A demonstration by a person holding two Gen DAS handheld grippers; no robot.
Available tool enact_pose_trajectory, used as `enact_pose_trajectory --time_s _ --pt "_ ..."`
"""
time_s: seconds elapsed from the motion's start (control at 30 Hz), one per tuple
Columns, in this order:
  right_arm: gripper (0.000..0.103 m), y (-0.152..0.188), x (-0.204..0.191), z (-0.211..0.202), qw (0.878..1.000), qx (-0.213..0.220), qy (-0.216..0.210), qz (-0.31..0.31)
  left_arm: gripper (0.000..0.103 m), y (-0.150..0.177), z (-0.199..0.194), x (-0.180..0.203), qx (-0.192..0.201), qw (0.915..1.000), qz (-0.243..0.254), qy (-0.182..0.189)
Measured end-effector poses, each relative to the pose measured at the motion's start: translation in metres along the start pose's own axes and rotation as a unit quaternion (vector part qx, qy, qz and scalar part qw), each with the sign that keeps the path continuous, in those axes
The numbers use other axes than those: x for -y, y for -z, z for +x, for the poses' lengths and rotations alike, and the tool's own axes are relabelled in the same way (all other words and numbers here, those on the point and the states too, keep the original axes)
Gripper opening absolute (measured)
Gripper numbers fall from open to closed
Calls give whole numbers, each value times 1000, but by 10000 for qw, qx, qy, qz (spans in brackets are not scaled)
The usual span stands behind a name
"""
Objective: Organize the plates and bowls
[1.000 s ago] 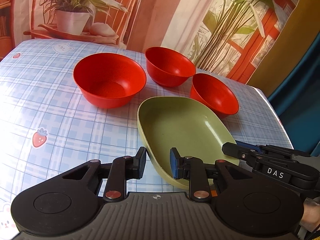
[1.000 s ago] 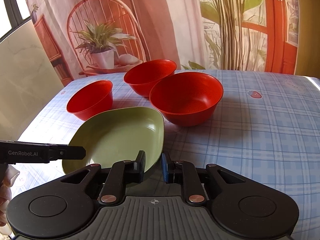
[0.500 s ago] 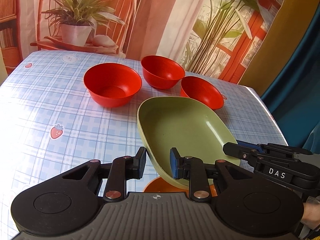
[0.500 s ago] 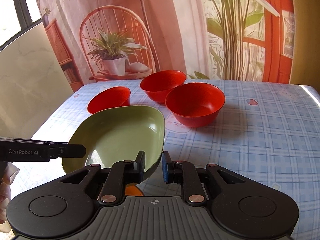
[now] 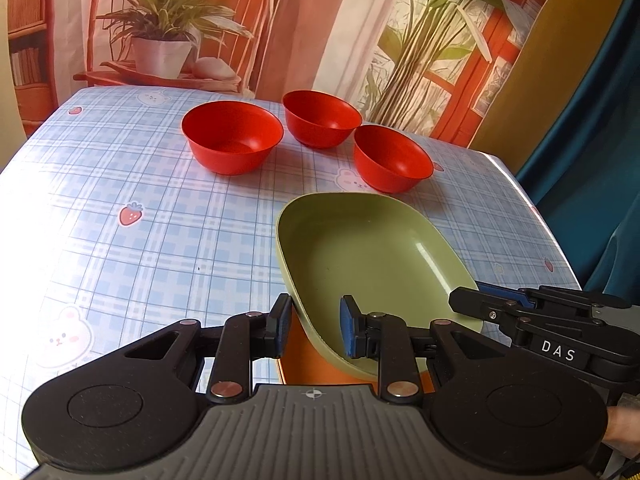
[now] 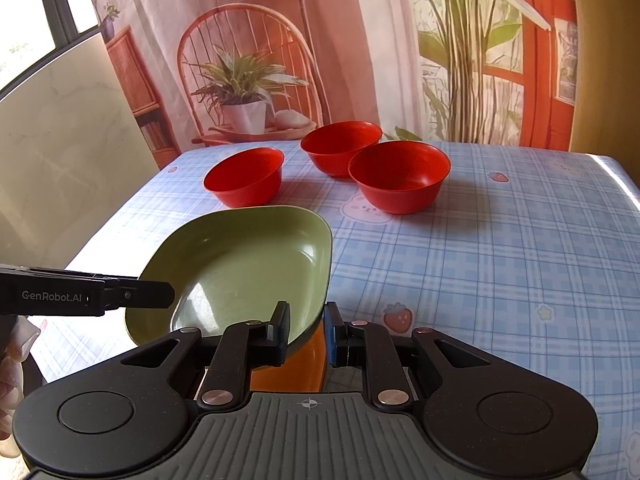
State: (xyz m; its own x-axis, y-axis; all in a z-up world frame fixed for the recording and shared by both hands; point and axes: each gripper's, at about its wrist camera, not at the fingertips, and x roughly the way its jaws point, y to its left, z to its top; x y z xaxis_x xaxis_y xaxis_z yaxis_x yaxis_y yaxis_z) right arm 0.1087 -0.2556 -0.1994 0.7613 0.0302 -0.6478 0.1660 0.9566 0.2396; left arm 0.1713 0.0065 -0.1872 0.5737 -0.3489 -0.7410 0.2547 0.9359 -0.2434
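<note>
Green oval plate [image 5: 372,264] gripped at opposite rims by left gripper [image 5: 314,328] and right gripper [image 6: 306,330] (both clamped); three red bowls [image 5: 232,136] beyond plate.

Green dish [image 5: 372,256]: oval, shallow, empty, tilted, raised above the table's near edge.
Red bowls [image 5: 234,136]: three, round, empty, upright, clustered far on the table.
Orange piece [image 5: 298,364]: beneath the dish, partly hidden.

Three bowls [image 5: 232,136] stand behind the dish [image 5: 368,256].
</note>
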Motion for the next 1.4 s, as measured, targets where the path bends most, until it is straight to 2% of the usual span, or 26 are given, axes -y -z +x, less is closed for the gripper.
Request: enact_pose_trajectory --time_s 0.5,0.97,1.4 --pt "17 26 -3 -7 9997 -221 28 89 27 25 2 0 -248 9997 14 -37" --pt "17 36 -5 -11 9993 -325 -14 166 28 31 -5 0 -214 9997 -63 46" --pt "17 40 -10 -11 9995 -319 60 -8 28 36 -7 -2 -174 9998 -33 62"
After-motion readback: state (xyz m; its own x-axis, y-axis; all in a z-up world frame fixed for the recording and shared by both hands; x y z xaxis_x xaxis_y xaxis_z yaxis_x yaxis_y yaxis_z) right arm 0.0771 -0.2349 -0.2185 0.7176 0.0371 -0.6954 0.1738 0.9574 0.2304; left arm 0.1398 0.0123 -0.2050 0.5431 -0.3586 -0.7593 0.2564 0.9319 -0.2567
